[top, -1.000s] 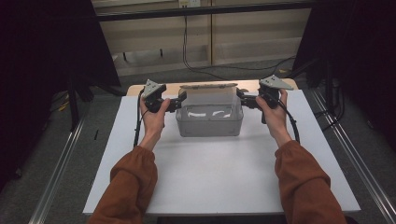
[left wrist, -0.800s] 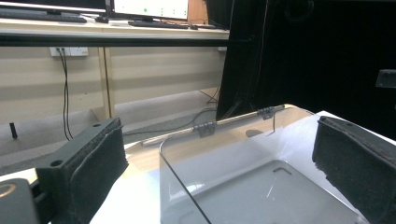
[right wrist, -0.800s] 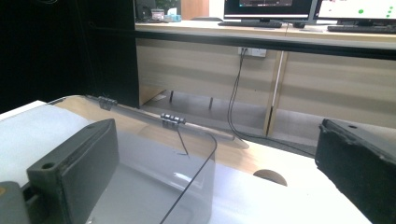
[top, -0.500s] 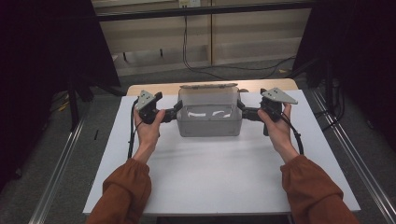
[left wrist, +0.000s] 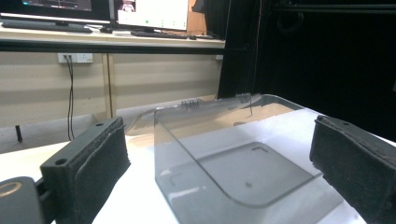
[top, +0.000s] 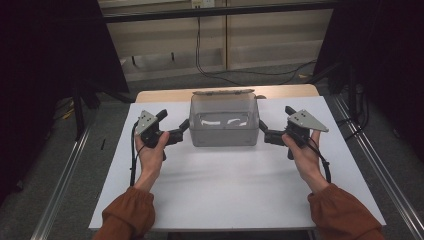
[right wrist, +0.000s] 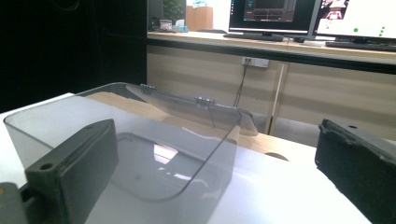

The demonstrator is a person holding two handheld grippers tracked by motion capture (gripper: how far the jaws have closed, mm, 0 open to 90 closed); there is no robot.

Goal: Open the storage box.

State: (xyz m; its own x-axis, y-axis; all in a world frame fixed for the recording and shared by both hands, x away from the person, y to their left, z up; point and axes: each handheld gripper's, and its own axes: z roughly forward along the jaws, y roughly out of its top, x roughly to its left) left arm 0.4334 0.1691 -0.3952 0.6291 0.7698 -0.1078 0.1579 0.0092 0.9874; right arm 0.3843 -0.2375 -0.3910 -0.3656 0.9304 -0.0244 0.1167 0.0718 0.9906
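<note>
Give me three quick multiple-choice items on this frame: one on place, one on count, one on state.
1. Where is the clear box?
A. on the floor
B. on the white table between the two grippers
C. lifted in one hand

2. How many grippers flank it?
A. one
B. two
C. three

3. What is the state of its hinged lid?
A. open, folded back
B. shut
C. removed, lying in front

Answers: B, the box rests on the table; B, the left gripper and right gripper sit at either side; A, the box interior is exposed.

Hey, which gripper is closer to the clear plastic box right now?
Left, narrowly. The left gripper nearly reaches the clear box at its left side; the right gripper sits slightly off its right side. Both are open.
</note>
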